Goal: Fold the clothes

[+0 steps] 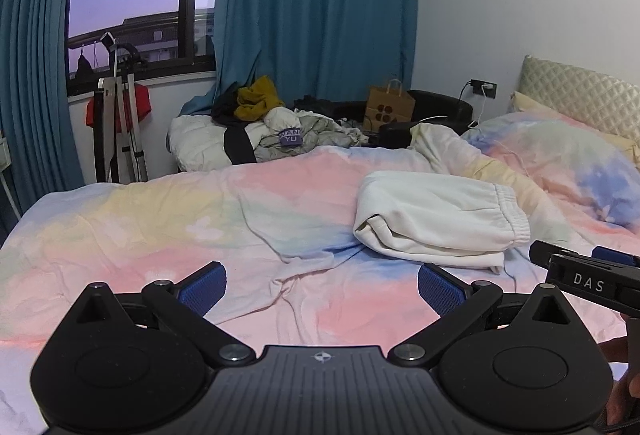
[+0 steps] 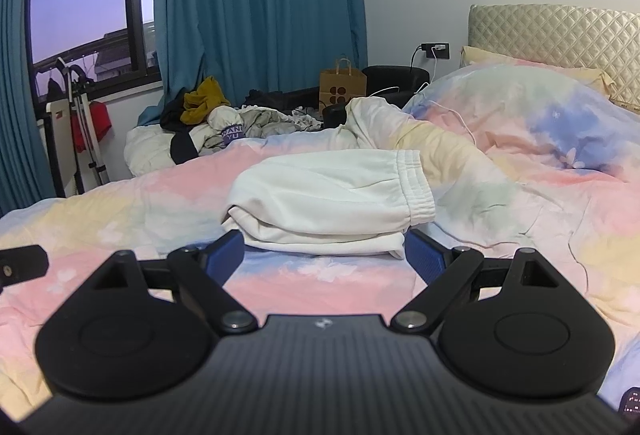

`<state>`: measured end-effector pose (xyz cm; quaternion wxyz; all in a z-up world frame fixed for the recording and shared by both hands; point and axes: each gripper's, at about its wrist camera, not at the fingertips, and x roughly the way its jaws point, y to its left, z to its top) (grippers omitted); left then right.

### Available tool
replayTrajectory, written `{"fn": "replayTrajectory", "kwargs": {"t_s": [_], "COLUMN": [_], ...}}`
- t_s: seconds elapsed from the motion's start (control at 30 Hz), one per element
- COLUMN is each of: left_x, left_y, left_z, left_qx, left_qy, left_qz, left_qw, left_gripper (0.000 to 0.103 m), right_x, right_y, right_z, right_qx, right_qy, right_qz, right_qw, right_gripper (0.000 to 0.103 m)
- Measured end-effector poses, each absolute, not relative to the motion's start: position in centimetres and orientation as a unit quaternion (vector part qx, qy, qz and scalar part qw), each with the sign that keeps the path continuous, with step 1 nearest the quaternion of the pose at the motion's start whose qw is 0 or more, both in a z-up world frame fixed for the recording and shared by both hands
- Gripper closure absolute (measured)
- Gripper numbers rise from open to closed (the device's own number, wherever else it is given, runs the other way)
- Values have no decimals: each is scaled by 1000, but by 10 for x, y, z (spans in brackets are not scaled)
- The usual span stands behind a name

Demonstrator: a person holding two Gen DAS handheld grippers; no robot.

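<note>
Reading "DAS", the right gripper (image 1: 580, 275) and left gripper (image 1: 320, 287) hold fingers apart near folded white pants (image 2: 328, 195).

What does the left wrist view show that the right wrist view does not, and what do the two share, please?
Only the left wrist view shows the right gripper from outside, marked DAS, beside the folded white sweatpants. Only the right wrist view shows a dark device at its lower right corner. Both share the sweatpants lying folded on the pastel duvet, the brown paper bag, the clothes pile and both grippers open, holding nothing.
</note>
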<state>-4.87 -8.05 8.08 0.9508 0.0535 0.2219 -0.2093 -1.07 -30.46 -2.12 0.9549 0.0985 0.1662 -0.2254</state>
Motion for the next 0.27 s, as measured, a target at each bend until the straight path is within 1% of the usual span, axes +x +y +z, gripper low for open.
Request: {"fn": "replayTrajectory", "kwargs": {"t_s": [0.27], "left_x": [-53], "left_y": [-81], "left_z": [82], "left_qx": [56], "left_qy": [218], "left_qz": [-220], "left_qw": [949], "left_gripper": [0], "right_x": [-11], "right_y": [-304], "right_z": [-21], "right_qx": [99], "right_qy": [165], "right_qz": [-225], "right_qw": [955], "right_gripper": [14]}}
